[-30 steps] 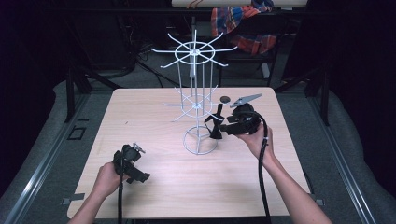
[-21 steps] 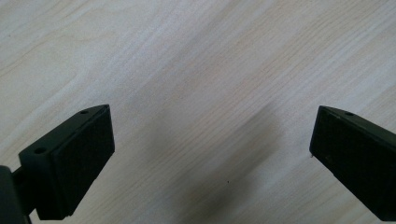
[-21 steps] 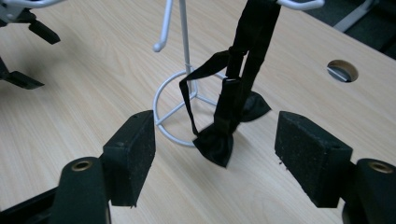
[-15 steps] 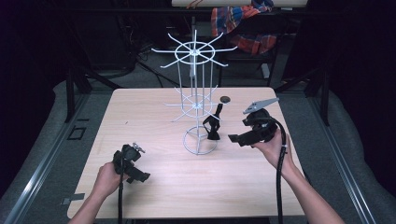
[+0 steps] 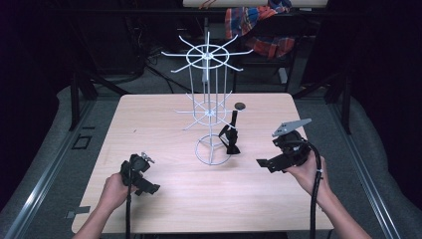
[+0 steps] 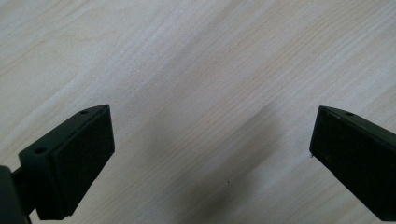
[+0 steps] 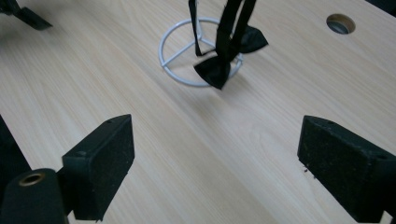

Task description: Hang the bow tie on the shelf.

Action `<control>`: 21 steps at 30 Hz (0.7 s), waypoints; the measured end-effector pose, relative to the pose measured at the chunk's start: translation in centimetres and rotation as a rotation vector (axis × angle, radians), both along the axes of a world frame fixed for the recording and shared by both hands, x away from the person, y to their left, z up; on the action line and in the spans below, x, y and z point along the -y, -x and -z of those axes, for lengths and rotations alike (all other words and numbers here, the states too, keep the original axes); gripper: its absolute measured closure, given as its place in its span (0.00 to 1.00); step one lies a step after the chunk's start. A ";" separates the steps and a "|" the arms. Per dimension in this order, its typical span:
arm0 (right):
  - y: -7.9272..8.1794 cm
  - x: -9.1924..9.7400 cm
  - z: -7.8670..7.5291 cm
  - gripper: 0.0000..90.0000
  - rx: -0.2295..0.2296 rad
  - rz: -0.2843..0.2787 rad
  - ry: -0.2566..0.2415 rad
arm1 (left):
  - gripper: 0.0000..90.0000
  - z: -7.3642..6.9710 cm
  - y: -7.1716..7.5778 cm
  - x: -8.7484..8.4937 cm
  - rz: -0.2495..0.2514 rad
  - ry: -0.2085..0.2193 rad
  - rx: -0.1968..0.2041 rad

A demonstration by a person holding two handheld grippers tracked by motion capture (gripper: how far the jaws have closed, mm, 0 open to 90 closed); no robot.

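On the pale wood surface point(image 5: 164, 209), the right gripper point(image 5: 263, 163) has drawn back with fingers point(image 7: 100, 161) just released, leaving the black bow tie point(image 5: 230, 138) hung on the white wire rack point(image 5: 209, 107) ahead of them, while the left gripper point(image 5: 148, 188) rests open, empty.

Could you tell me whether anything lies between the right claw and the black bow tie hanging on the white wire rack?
Nothing visible does: only bare wooden table separates the open right claw from the black bow tie.

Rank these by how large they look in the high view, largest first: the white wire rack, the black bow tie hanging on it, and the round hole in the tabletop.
1. white wire rack, by far the tallest and widest.
2. black bow tie, with its strap.
3. round hole, a small dark spot behind the rack.
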State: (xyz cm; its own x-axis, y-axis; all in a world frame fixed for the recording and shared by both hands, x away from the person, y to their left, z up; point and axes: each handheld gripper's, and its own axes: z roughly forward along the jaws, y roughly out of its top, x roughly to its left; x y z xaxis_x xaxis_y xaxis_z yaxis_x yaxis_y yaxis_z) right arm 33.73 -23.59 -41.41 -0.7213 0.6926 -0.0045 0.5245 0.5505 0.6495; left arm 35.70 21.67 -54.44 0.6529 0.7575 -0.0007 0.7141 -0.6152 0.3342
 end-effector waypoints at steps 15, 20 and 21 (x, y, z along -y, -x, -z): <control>2.7 3.7 4.2 0.06 -0.083 0.050 0.052 | 0.00 0.0 0.0 0.1 0.000 -0.003 -0.002; 3.1 4.5 6.1 0.06 -0.119 0.059 0.075 | 0.00 0.1 -0.1 0.1 0.002 -0.007 -0.004; 3.2 4.8 6.6 0.07 -0.134 0.065 0.071 | 0.00 0.1 -0.1 0.1 0.004 -0.006 -0.006</control>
